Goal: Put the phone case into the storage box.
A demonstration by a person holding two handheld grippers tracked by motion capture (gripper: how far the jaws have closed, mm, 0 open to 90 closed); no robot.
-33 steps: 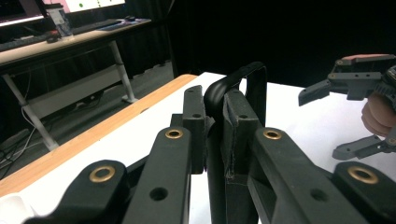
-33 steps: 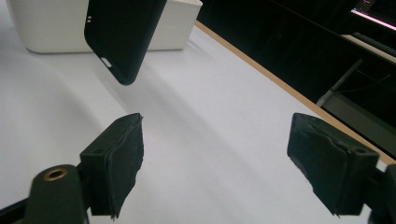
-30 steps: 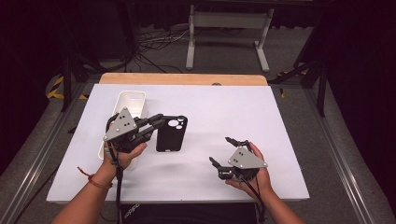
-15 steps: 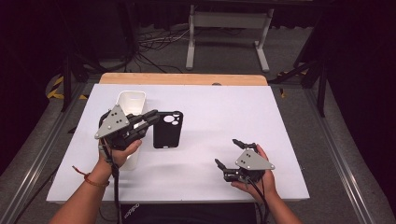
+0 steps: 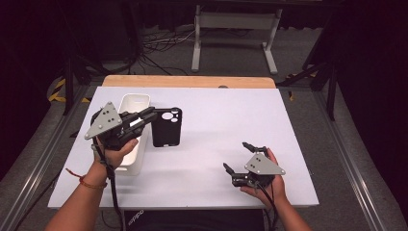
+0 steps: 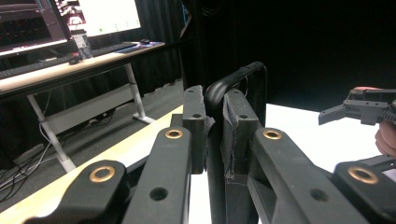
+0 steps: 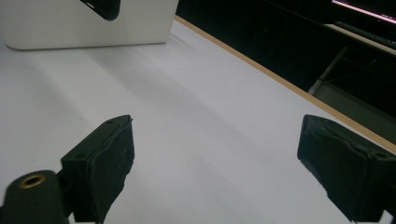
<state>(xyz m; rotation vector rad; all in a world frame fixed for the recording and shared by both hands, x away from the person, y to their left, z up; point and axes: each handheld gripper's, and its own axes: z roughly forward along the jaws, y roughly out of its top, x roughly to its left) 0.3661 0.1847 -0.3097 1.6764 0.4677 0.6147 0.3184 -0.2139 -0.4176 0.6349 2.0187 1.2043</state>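
Black phone case [image 5: 167,127], edge-gripped, lifted

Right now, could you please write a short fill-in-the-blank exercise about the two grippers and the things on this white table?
1. The left gripper is shut on the ___ phone case.
2. The right gripper has its jaws ___, nothing between them.
3. The long white plastic tray lies ___ the left hand.

Missing words: black; open; under
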